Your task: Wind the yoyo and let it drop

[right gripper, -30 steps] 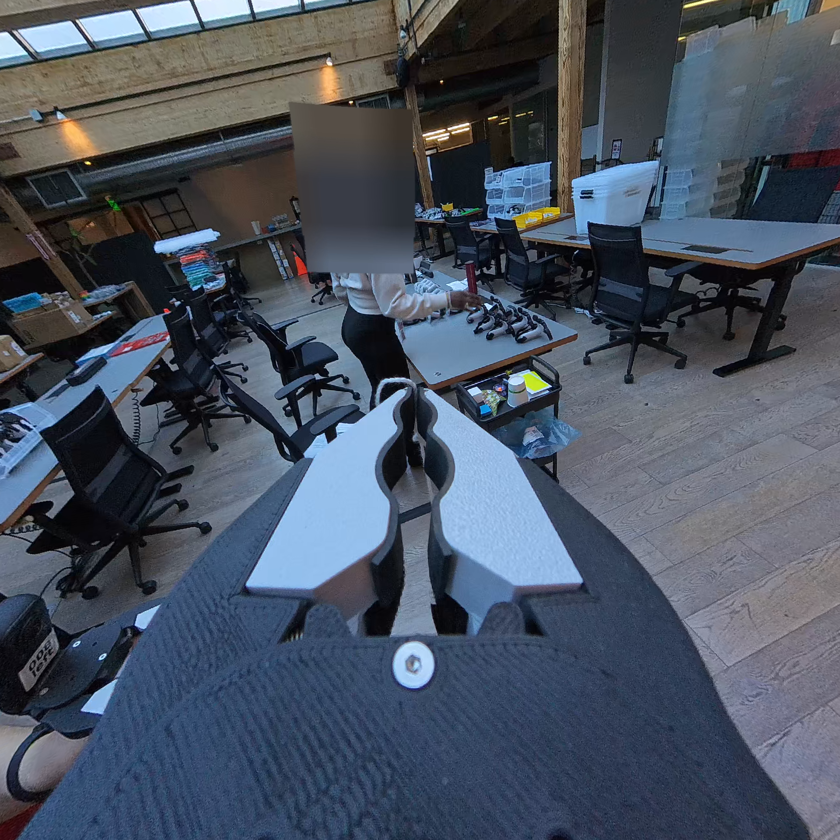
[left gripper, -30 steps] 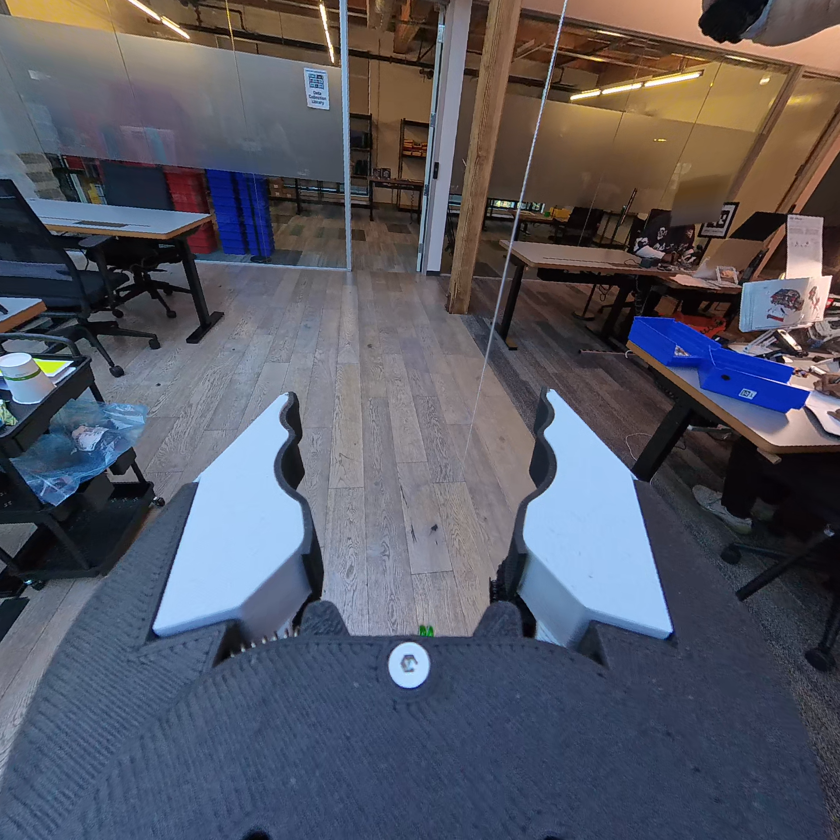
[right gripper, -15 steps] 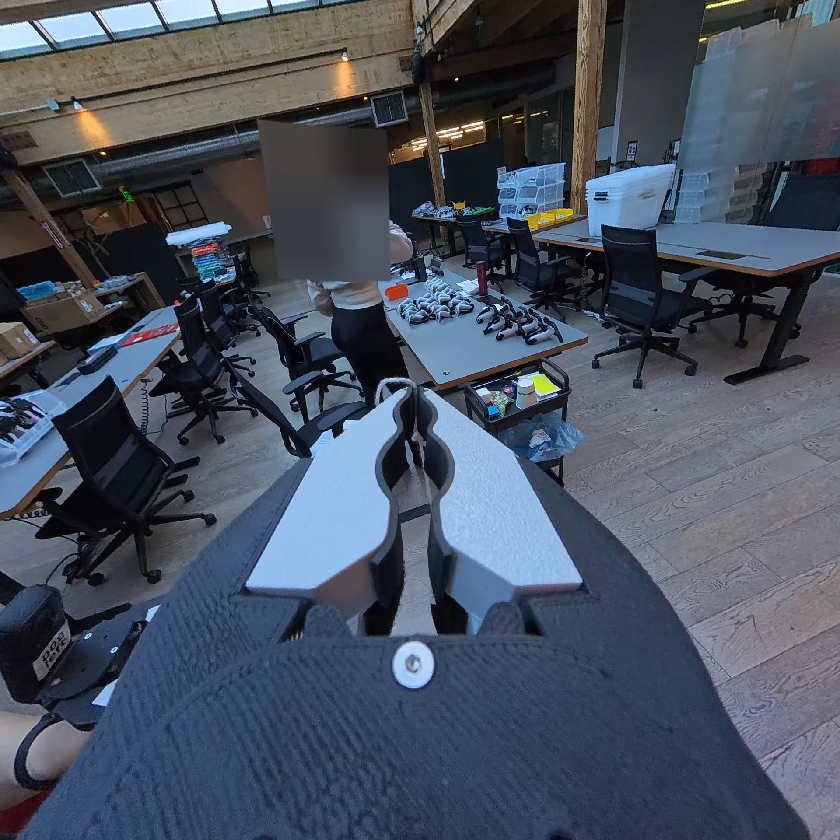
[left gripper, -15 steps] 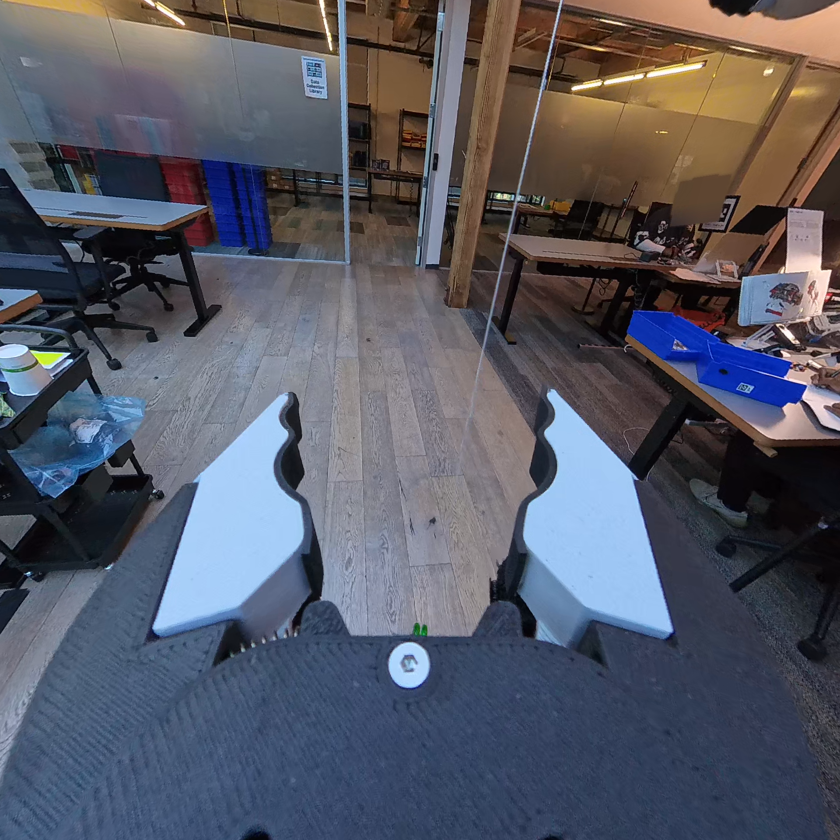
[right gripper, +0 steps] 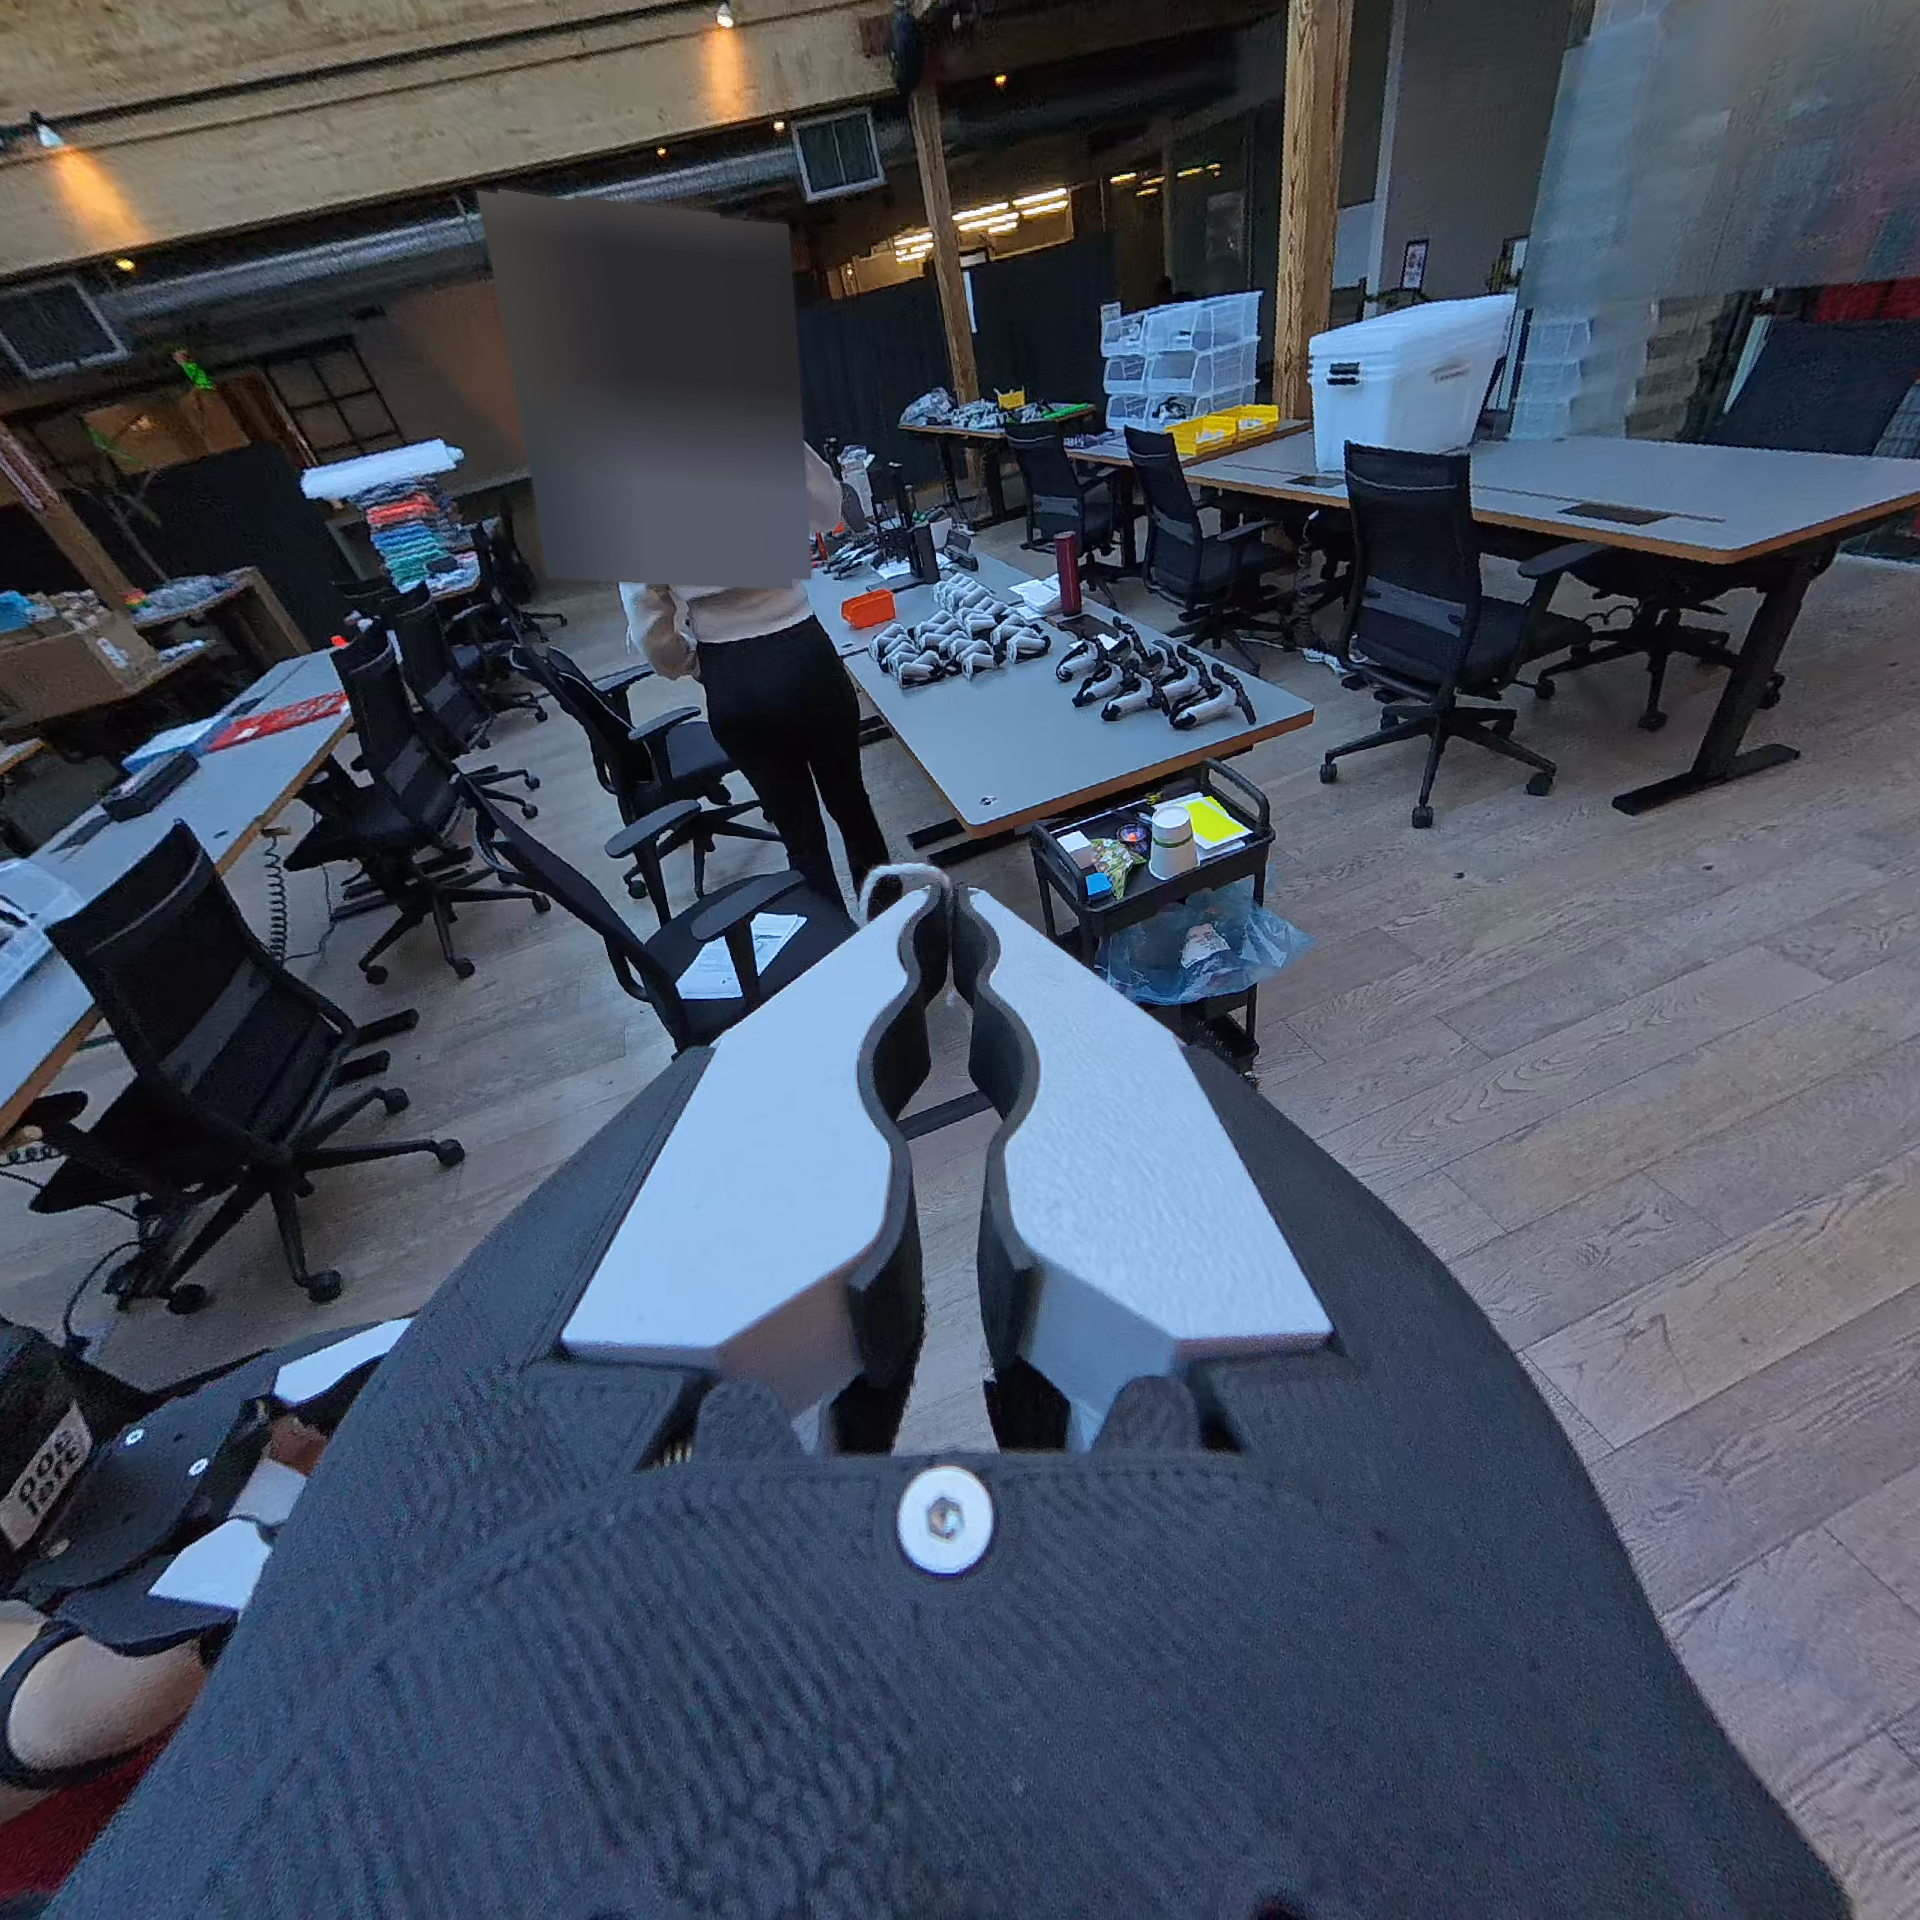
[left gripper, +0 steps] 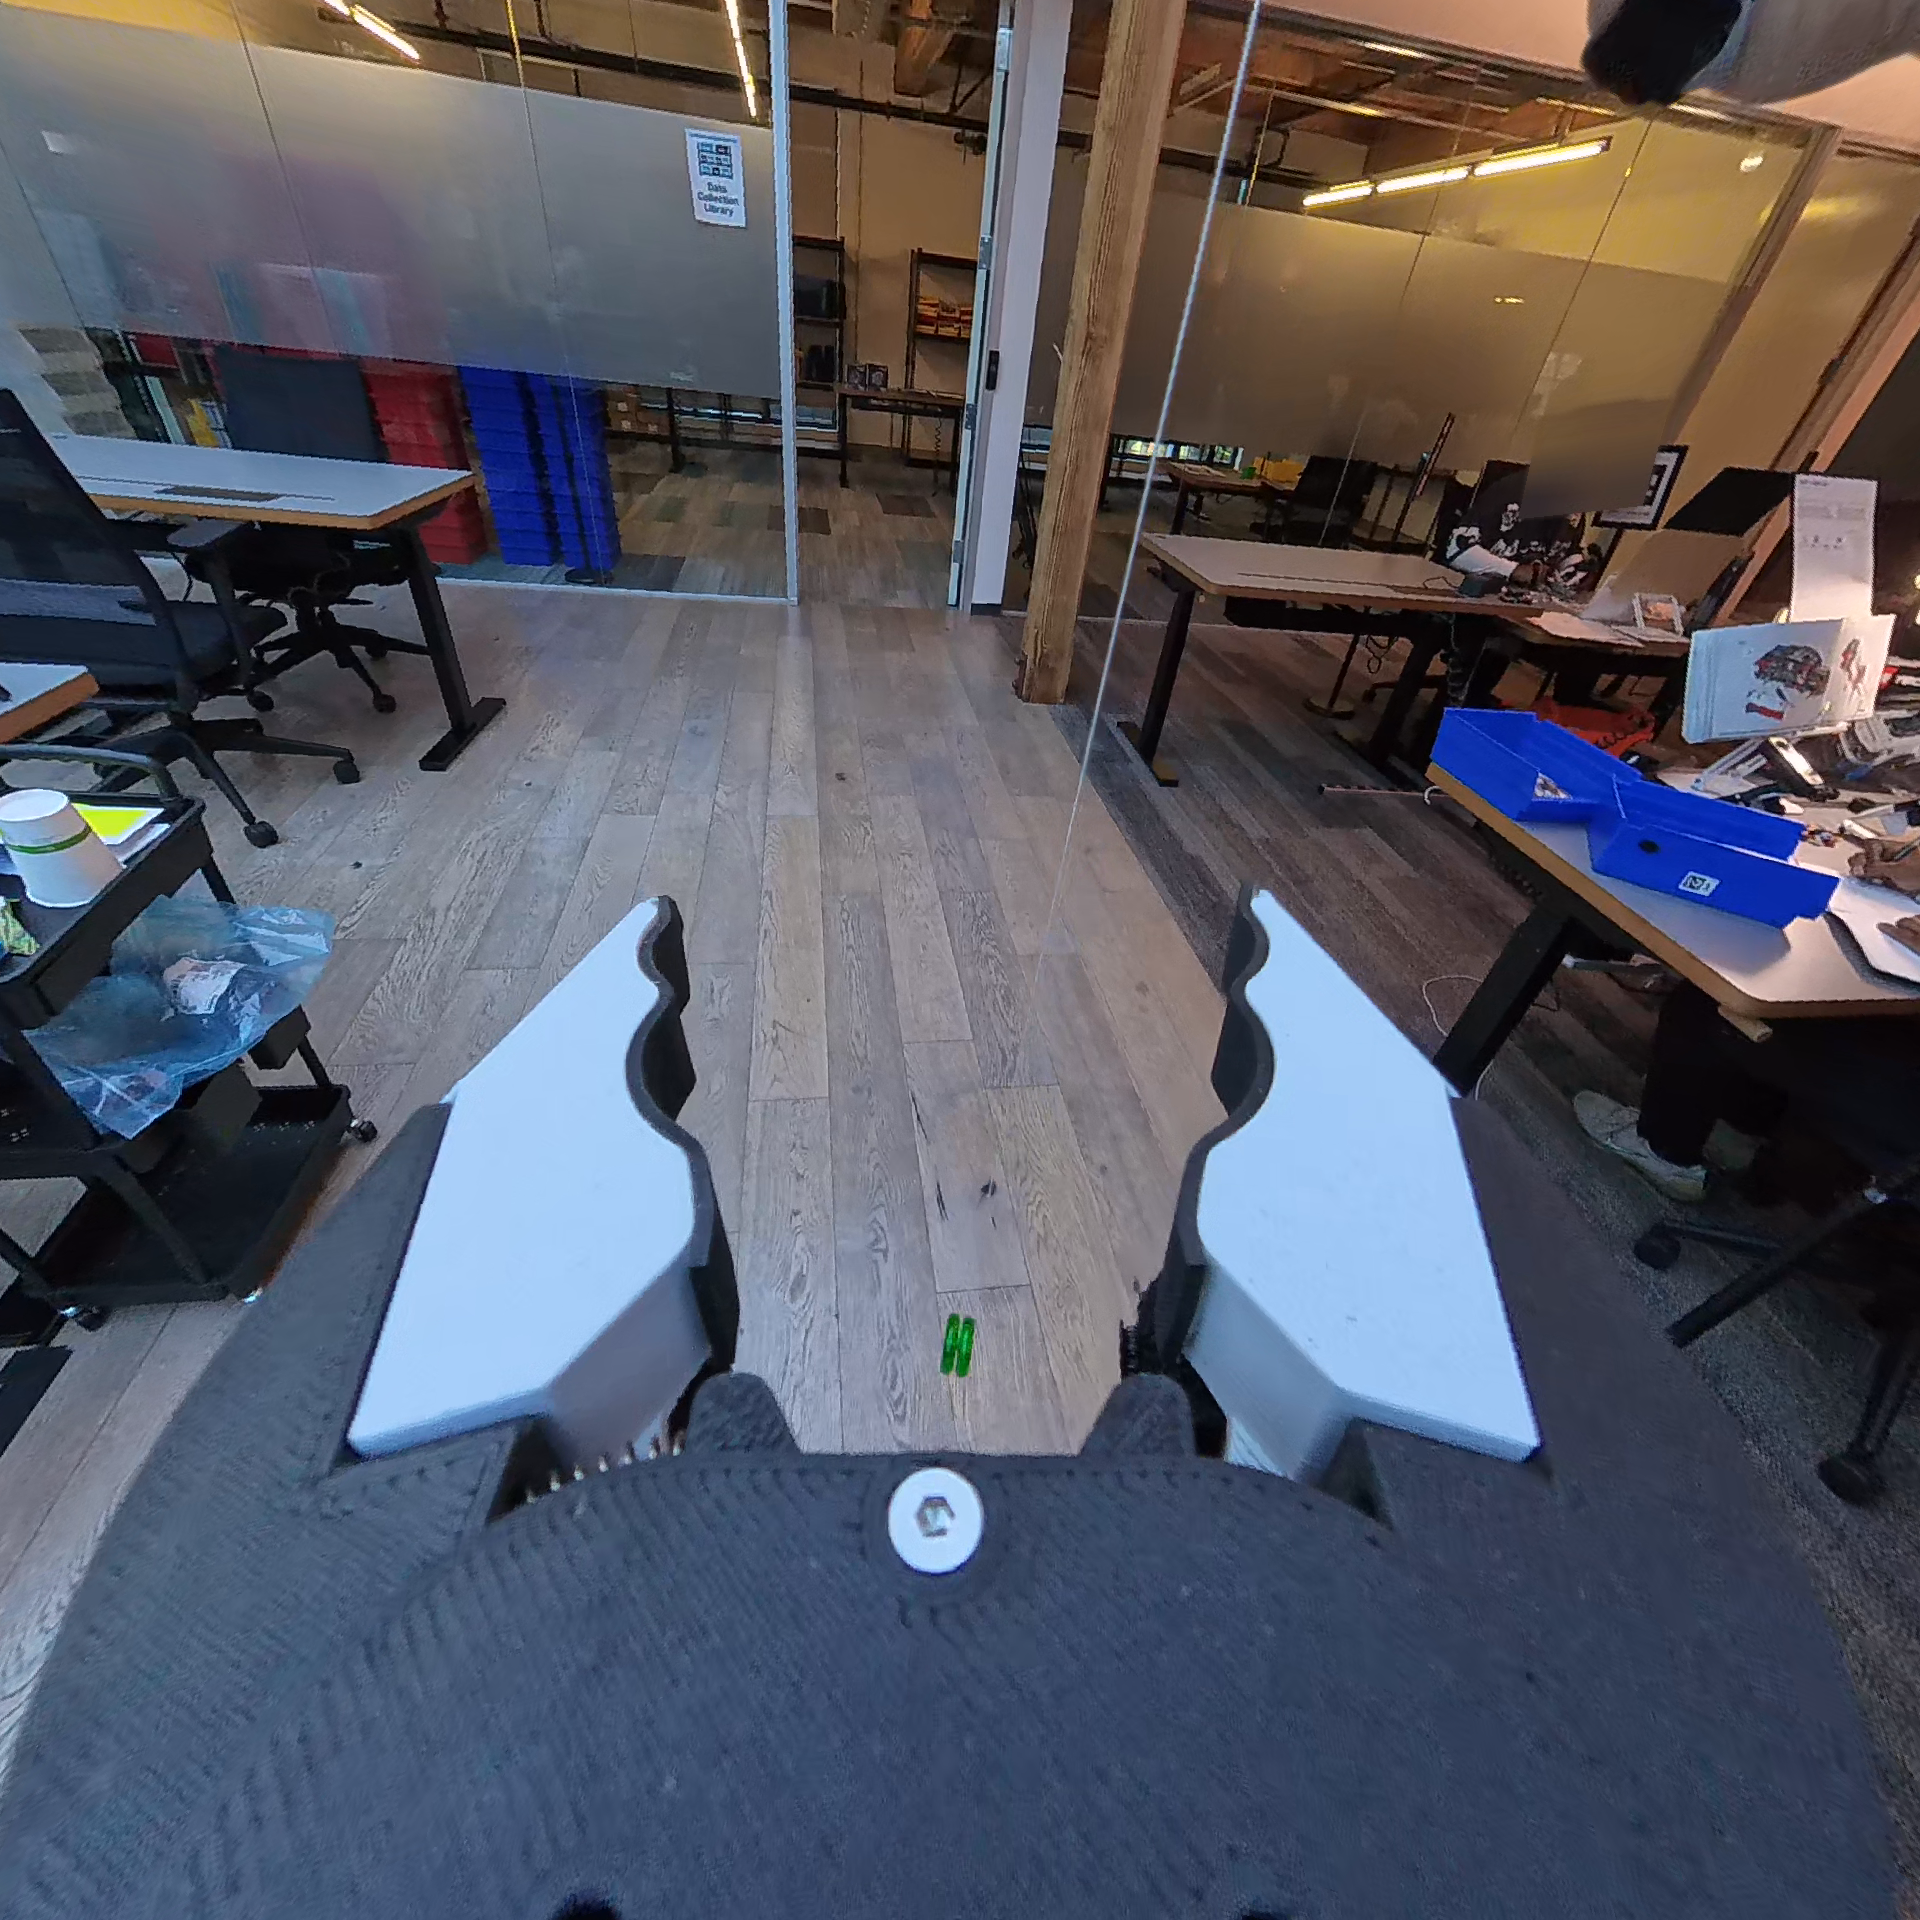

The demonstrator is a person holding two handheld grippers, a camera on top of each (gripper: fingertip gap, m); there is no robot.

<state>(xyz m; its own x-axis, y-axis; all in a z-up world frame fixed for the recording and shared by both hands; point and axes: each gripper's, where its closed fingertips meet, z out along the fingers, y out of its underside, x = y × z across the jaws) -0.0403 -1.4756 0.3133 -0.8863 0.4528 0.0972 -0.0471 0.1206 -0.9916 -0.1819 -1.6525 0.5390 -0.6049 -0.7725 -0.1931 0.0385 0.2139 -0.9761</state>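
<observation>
A small green yoyo (left gripper: 957, 1345) hangs low over the wooden floor, seen between my left gripper's fingers. Its thin white string (left gripper: 1143, 457) runs up and to the right, out of the top of the left wrist view. My left gripper (left gripper: 951, 935) is open and empty, apart from the yoyo. My right gripper (right gripper: 951, 899) is shut on the white string loop (right gripper: 902, 878), which sticks out at its fingertips. The right gripper's dark end also shows at the top right of the left wrist view (left gripper: 1662, 42).
A black cart (left gripper: 125, 1039) with a paper cup and a plastic bag stands at the left; it also shows in the right wrist view (right gripper: 1153, 883). A desk with blue bins (left gripper: 1621, 821) is at the right. A person (right gripper: 779, 727), desks and office chairs (right gripper: 208, 1039) fill the room.
The yoyo has come further into view between my left gripper's fingers. My right gripper has tilted downward while staying shut on the string. The person has turned and stepped away from the table.
</observation>
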